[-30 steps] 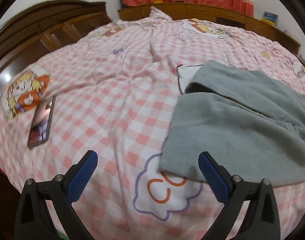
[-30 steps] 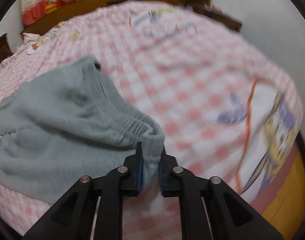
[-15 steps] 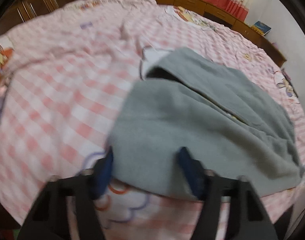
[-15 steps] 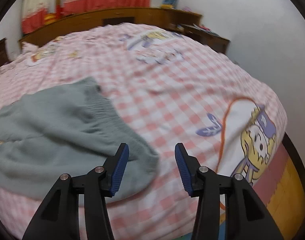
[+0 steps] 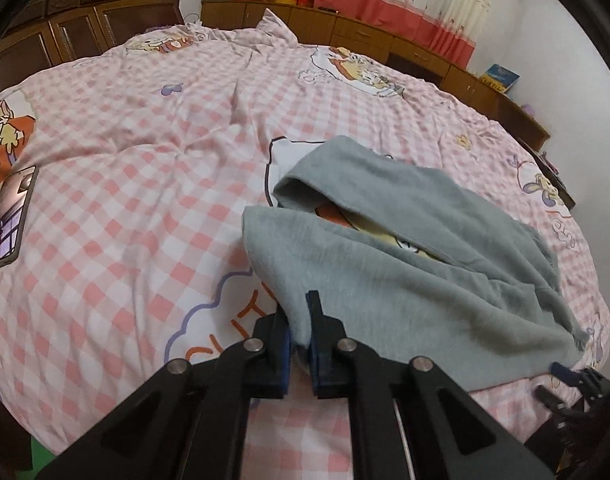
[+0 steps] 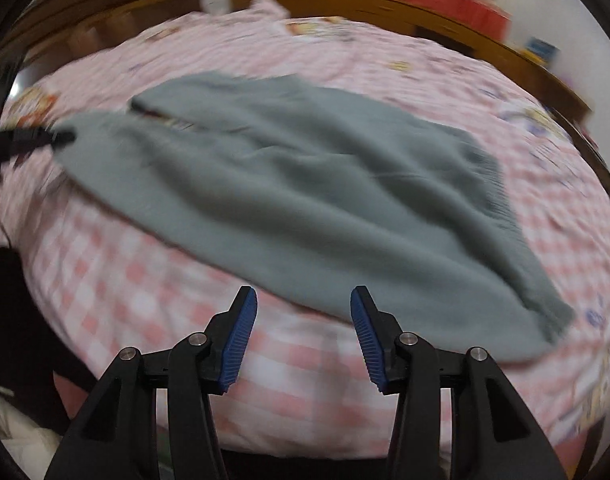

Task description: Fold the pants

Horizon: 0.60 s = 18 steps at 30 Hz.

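Grey-green pants (image 5: 405,280) lie across the near right part of a pink checked bed (image 5: 125,184), legs toward the left. My left gripper (image 5: 299,344) is shut on the near edge of the lower leg, close to its cuff. In the right wrist view the pants (image 6: 305,192) spread across the bed, the ribbed waistband at the right. My right gripper (image 6: 303,336) is open and empty, just short of the pants' near edge, above the bed's front side. The left gripper (image 6: 61,136) shows at the far left there, on the leg end.
A phone (image 5: 9,216) lies on the bed at the left. A dark wooden headboard (image 5: 85,24) stands at the back left. A low wooden cabinet (image 5: 385,40) runs along the far wall under red and cream curtains.
My left gripper moved right onto the pant leg and shut on its edge. My right gripper let go of the waistband, opened, and swung back to face the pants from the front.
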Each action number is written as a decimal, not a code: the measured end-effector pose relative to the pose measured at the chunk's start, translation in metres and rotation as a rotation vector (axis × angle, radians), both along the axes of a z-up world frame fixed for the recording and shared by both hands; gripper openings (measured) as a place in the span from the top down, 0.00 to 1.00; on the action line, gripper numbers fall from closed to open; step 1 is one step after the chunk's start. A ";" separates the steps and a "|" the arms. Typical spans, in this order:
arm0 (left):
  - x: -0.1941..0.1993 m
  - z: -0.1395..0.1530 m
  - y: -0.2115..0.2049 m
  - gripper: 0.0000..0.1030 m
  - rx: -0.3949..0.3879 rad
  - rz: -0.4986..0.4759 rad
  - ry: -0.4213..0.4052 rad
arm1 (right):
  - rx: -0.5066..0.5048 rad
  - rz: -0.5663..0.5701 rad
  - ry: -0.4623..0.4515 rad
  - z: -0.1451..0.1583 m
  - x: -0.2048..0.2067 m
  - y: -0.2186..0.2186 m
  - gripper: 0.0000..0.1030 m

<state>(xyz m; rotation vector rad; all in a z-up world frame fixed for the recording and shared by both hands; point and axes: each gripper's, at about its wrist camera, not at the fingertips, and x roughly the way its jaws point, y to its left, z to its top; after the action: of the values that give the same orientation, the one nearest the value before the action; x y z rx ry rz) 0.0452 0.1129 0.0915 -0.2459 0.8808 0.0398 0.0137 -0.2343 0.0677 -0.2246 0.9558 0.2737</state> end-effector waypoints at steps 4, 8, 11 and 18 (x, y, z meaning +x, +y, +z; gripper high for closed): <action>0.001 -0.008 0.003 0.93 -0.002 0.000 0.028 | -0.012 0.097 0.004 -0.017 0.002 0.038 0.52; 0.002 -0.016 0.004 0.93 -0.006 0.003 0.044 | -0.047 0.131 -0.018 -0.029 0.005 0.060 0.52; 0.002 -0.019 0.005 0.93 -0.010 0.001 0.048 | -0.078 0.128 -0.058 -0.035 0.007 0.066 0.52; -0.006 -0.010 0.002 0.93 0.015 -0.029 0.017 | 0.069 0.058 -0.049 -0.031 0.014 0.060 0.95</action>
<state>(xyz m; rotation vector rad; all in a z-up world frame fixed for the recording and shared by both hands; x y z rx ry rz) 0.0391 0.1154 0.0817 -0.2186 0.9004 0.0213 0.0281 -0.1747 0.0365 -0.1948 0.8910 0.3524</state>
